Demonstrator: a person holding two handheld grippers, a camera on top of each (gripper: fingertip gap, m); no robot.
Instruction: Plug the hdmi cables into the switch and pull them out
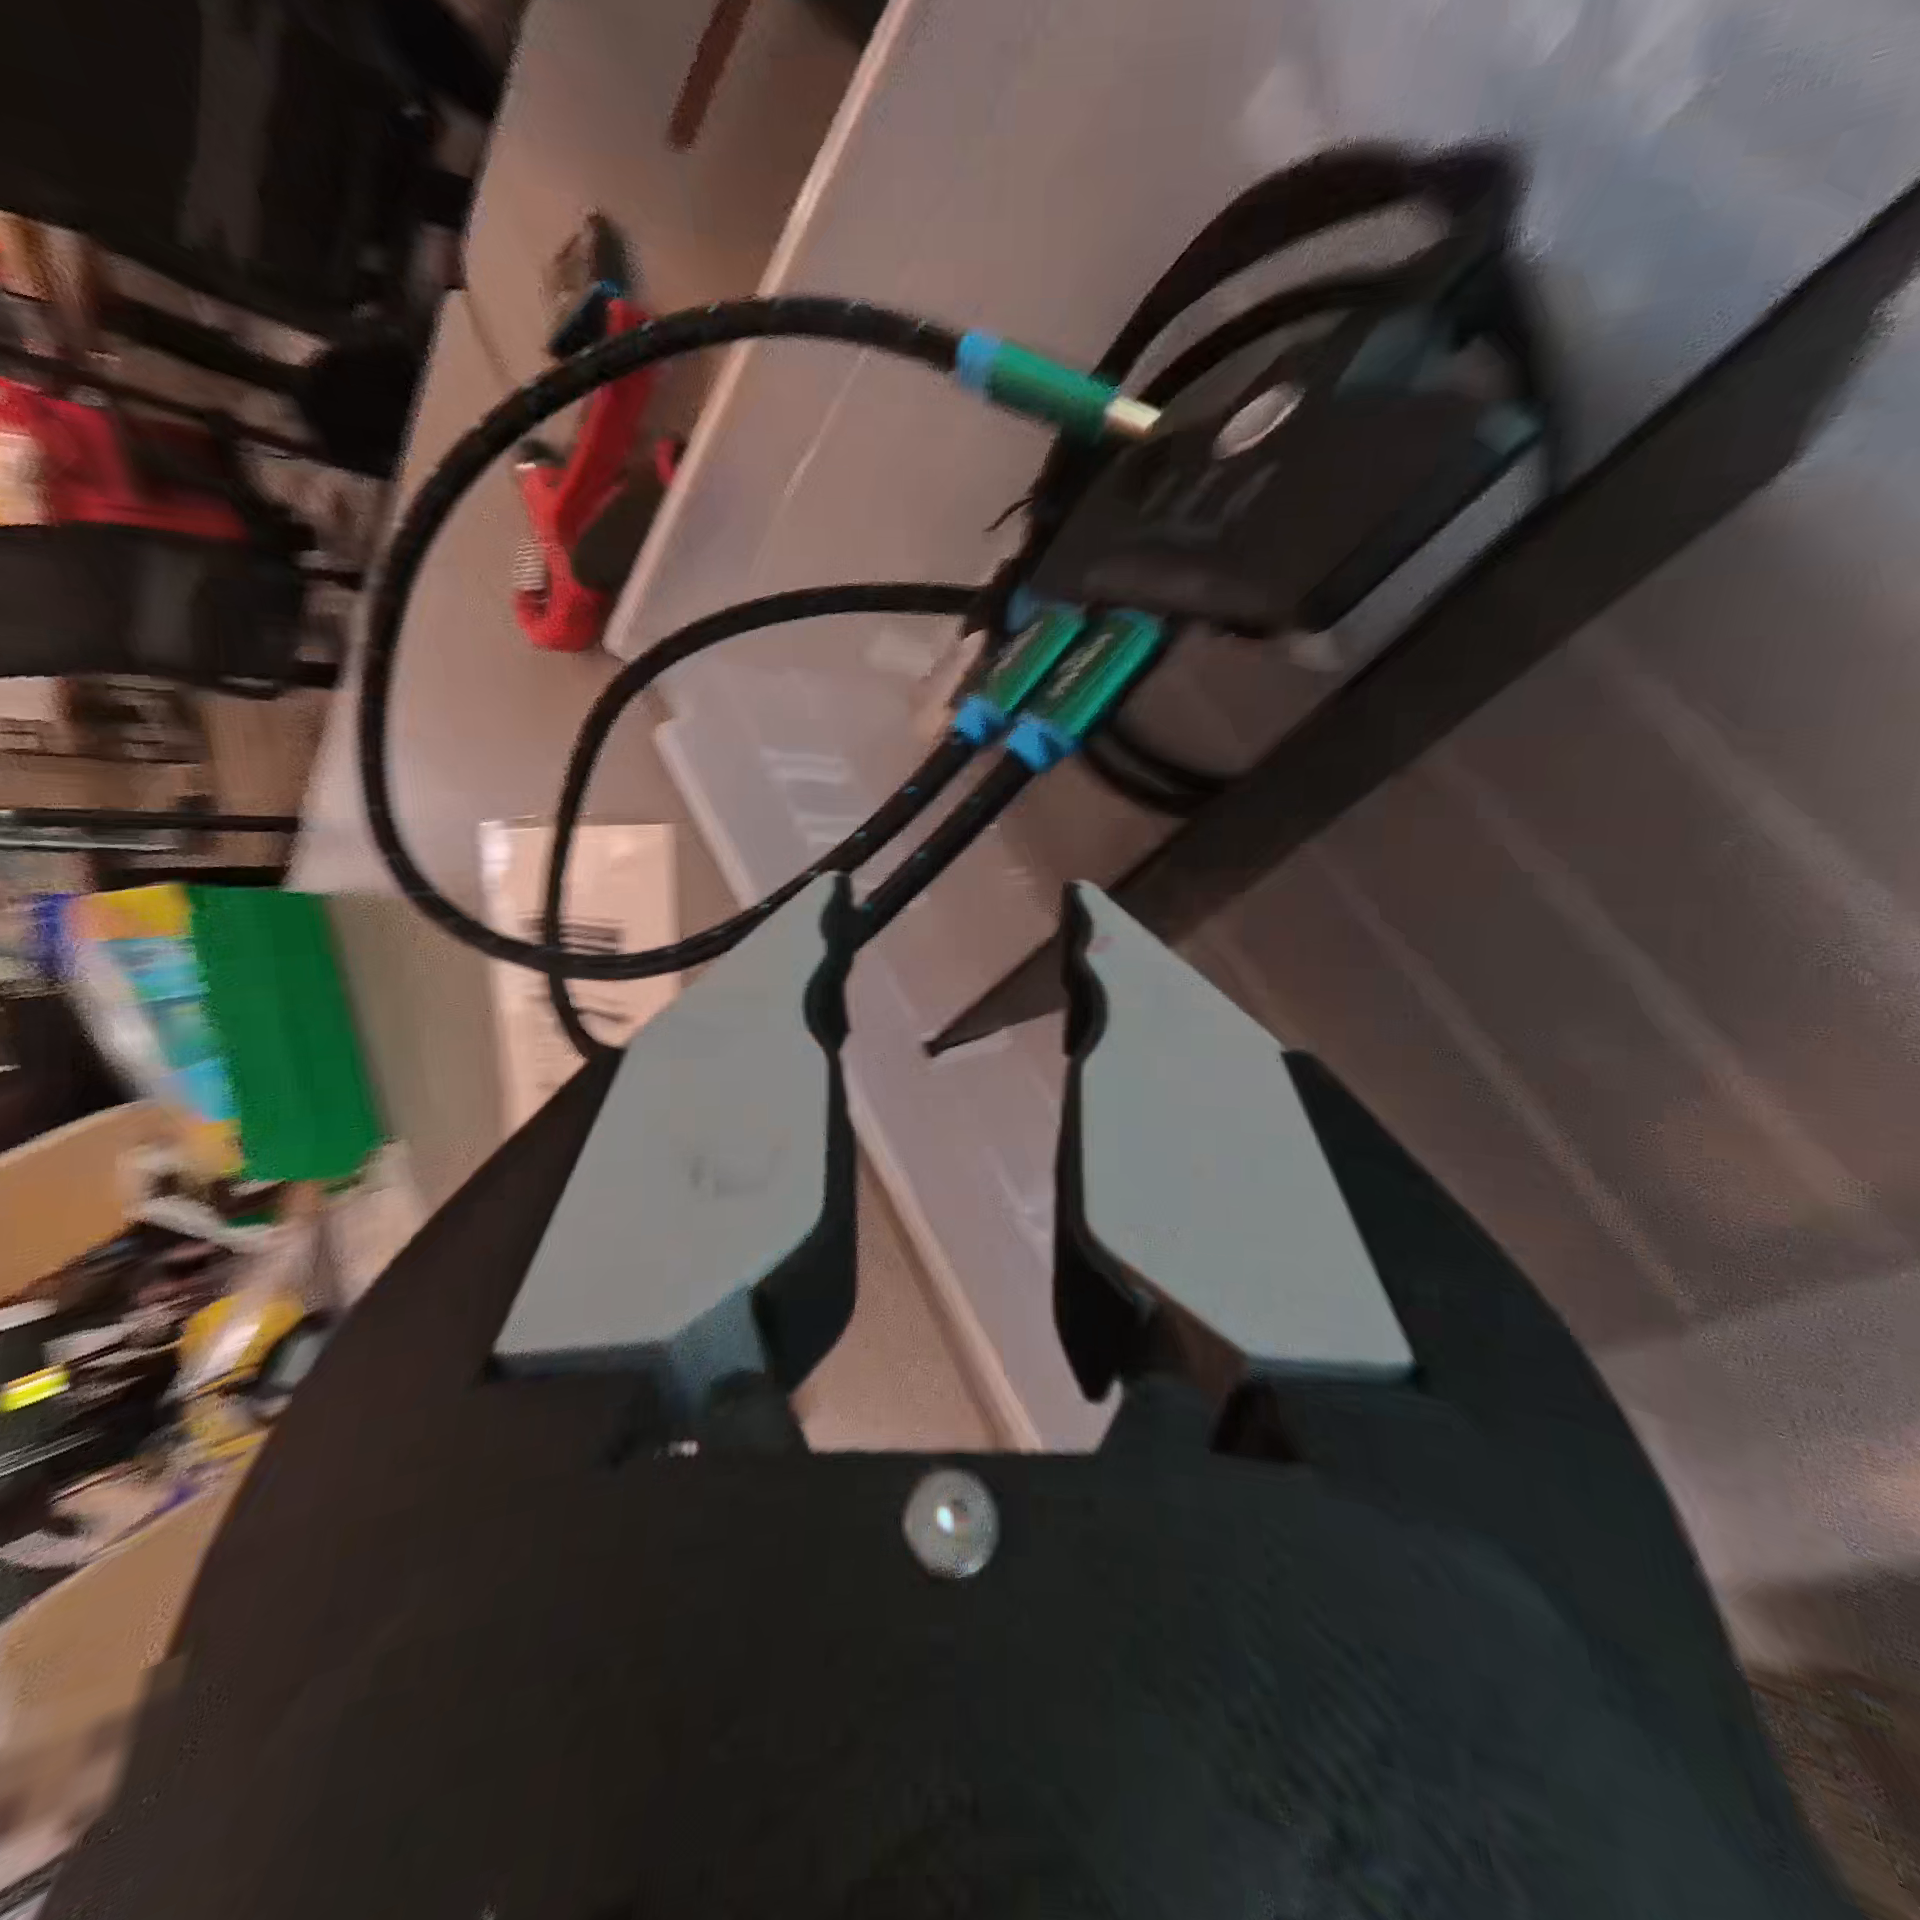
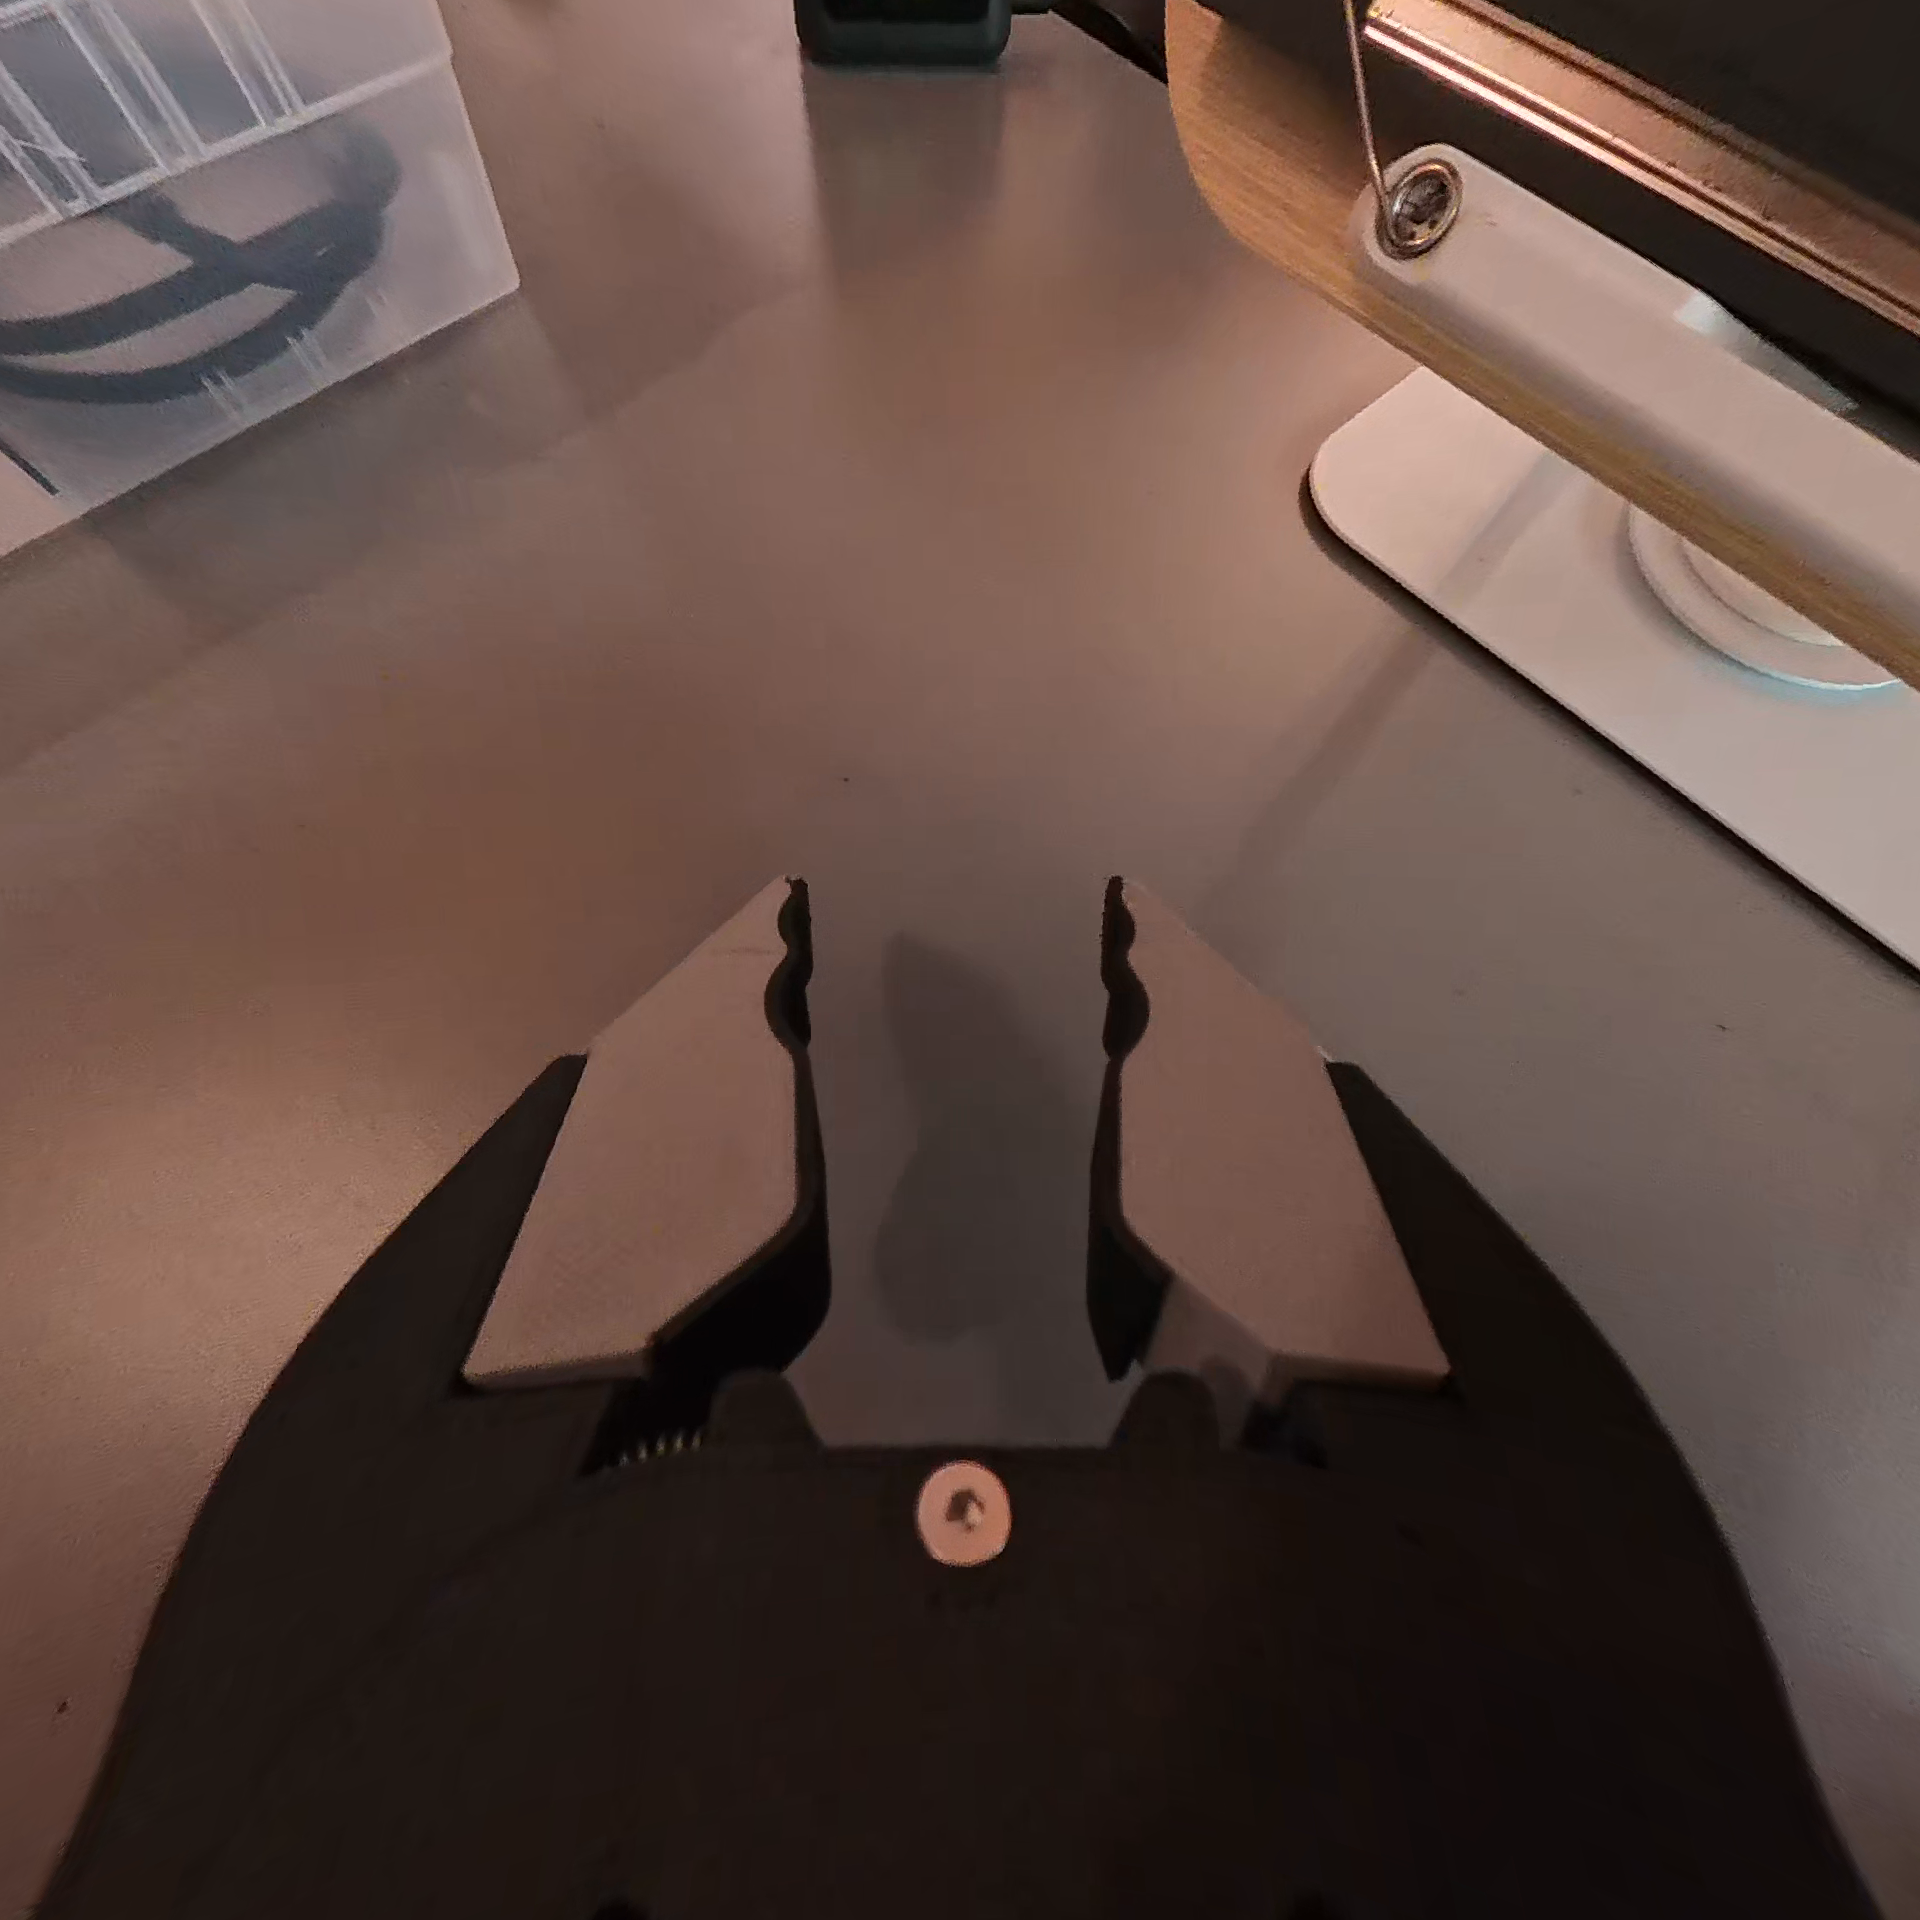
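Note:
In the blurred, tilted left wrist view a black HDMI switch (image 1: 1247, 520) sits under a black strap (image 1: 1340, 197). Two green HDMI plugs (image 1: 1070, 675) are seated side by side in its near edge. A third green plug (image 1: 1039, 390) with a gold tip hangs free, just off the switch's upper side, on a looping black braided cable (image 1: 416, 582). My left gripper (image 1: 956, 914) is open and empty, a little short of the two seated plugs; their cables run down behind its left fingertip (image 1: 831, 935). My right gripper (image 2: 956, 904) is open and empty over the bare grey table (image 2: 727, 623).
A red clamp (image 1: 582, 499), a green box (image 1: 281, 1029) and a cluttered cardboard box (image 1: 104, 1299) lie left. A dark bar (image 1: 1558, 582) runs beside the switch. In the right wrist view stand a translucent bin with a black cable (image 2: 208, 239), a white monitor base (image 2: 1558, 623) and a wooden board (image 2: 1299, 239).

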